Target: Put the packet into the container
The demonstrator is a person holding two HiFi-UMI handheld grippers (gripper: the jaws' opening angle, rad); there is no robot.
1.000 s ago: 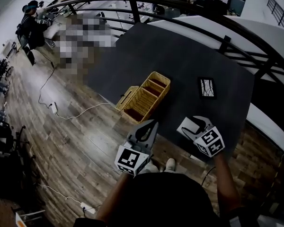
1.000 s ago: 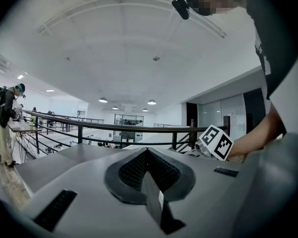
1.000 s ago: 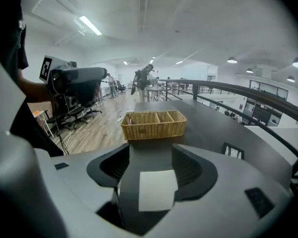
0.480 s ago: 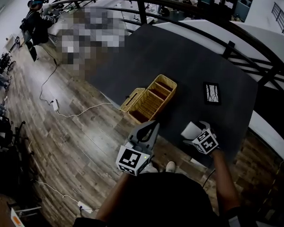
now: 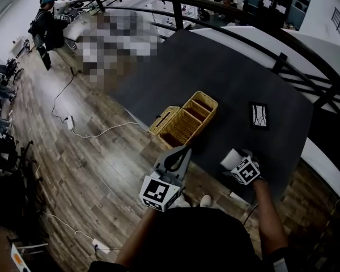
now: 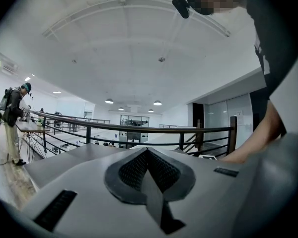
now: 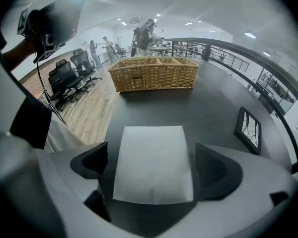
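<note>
Opening our right gripper [image 7: 154, 167] wider than a second ago, we are straddling the flat white paper packet [image 7: 153, 148], lying ungripped well short of the woven wicker basket [image 7: 154, 76], likely readying a grasp; our left gripper [image 6: 148, 153] is hanging closed, empty.

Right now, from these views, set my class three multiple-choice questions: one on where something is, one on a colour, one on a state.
1. Where is the packet relative to the basket?
A inside it; B on the table, outside it; C underneath it.
2. What colour is the packet?
A white; B red; C green.
3. How do the jaws of the left gripper stand?
A wide apart; B together, nothing between them; C closed on the packet.
Key: 1 B, it lies flat on the dark tabletop, short of the basket. 2 A, it shows plain white. 3 B, the left gripper view shows the two pads meeting.
</note>
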